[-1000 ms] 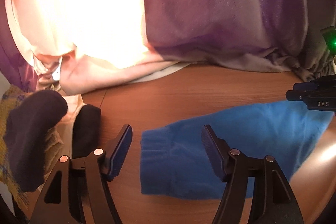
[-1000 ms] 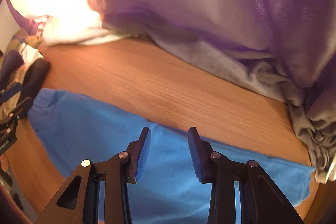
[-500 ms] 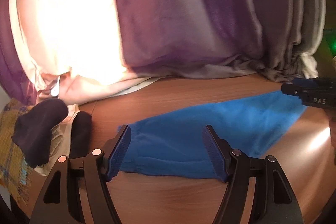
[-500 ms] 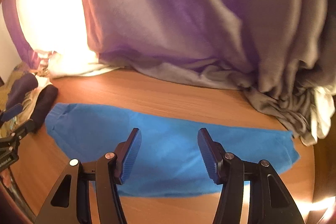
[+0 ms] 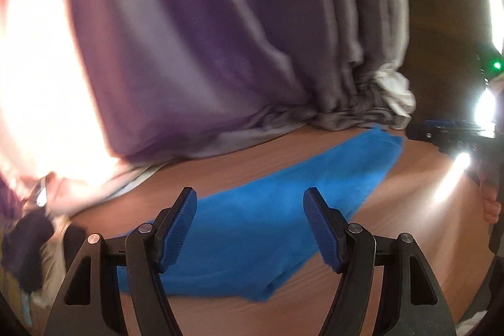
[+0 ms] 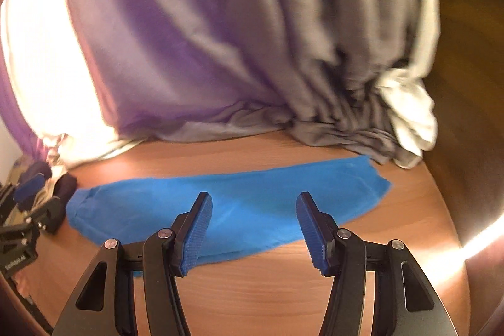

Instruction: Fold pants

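bg: purple-grey curtain [image 6: 195, 46] hanging w/ hem bunching on wooden tabletop [image 6: 267, 288] | white cloth [image 6: 409, 112] sitting at curtain's right end, touching it | dark socks [image 5: 28, 244] lying at table's left edge beside yellowish plaid fabric, blurred | glare washing out left side | green light [image 5: 497, 65] glowing far right

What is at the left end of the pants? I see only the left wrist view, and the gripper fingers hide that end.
Observer: In the right wrist view, that end of the pants lies flat on the table, beside dark socks.
Operator: Does the right gripper hold anything?
Observer: No. The right gripper is open and points at the middle of the pants, with nothing between its pads.
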`<state>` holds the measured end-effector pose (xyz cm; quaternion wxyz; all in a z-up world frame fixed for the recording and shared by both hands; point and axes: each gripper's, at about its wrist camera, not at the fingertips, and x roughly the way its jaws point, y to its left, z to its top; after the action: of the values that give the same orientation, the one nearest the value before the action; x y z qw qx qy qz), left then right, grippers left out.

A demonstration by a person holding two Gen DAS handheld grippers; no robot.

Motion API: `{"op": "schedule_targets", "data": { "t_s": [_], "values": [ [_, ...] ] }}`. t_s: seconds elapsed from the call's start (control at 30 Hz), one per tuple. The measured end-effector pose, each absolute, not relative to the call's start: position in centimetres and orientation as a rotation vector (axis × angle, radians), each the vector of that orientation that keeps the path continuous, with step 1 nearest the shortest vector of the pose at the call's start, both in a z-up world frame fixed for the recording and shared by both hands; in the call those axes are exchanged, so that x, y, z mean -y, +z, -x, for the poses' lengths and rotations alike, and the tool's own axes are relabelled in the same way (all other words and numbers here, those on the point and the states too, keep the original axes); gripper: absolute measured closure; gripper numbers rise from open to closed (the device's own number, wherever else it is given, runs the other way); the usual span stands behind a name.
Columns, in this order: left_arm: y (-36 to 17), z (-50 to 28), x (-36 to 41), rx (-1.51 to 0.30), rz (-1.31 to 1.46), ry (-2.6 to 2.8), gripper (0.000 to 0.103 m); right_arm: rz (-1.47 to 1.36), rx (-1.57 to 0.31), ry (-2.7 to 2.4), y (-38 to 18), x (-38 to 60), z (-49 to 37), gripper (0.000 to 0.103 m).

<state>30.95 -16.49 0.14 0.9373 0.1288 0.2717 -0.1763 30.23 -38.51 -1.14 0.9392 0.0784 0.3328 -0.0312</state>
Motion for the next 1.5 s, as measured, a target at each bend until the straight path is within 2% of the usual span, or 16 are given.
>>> {"op": "schedule_targets", "data": {
  "t_s": [0.37,0.63,0.8,0.87,1.0,1.07,1.23,1.5],
  "values": [
    [0.3,-35.0,25.8,-0.477,-0.410,-0.656,0.034,-0.293,-0.633,-0.176,-2.4,45.5,-27.7,0.047],
    [-2.3,-42.5,31.9,-0.631,-0.559,-0.906,0.034,-0.423,-0.652,-0.302,-6.7,49.4,-29.2,0.047],
    [-3.6,-44.0,36.1,-0.650,-0.597,-1.033,0.042,-0.469,-0.639,-0.373,-8.9,51.7,-30.2,0.047],
    [-4.4,-44.4,37.7,-0.647,-0.597,-1.078,0.050,-0.509,-0.625,-0.382,-9.9,52.8,-30.6,0.047],
    [-6.4,-46.1,40.1,-0.688,-0.544,-1.141,0.055,-0.560,-0.607,-0.397,-11.7,54.2,-31.6,0.047],
    [-7.7,-47.4,41.4,-0.726,-0.527,-1.169,0.062,-0.573,-0.601,-0.407,-12.6,54.8,-32.1,0.047],
    [-10.5,-50.2,44.2,-0.779,-0.524,-1.200,0.070,-0.630,-0.581,-0.428,-14.5,56.1,-32.9,0.049],
    [-12.7,-52.7,47.5,-0.822,-0.531,-1.261,0.071,-0.671,-0.565,-0.443,-16.2,57.1,-34.4,0.053]
  ]
}}
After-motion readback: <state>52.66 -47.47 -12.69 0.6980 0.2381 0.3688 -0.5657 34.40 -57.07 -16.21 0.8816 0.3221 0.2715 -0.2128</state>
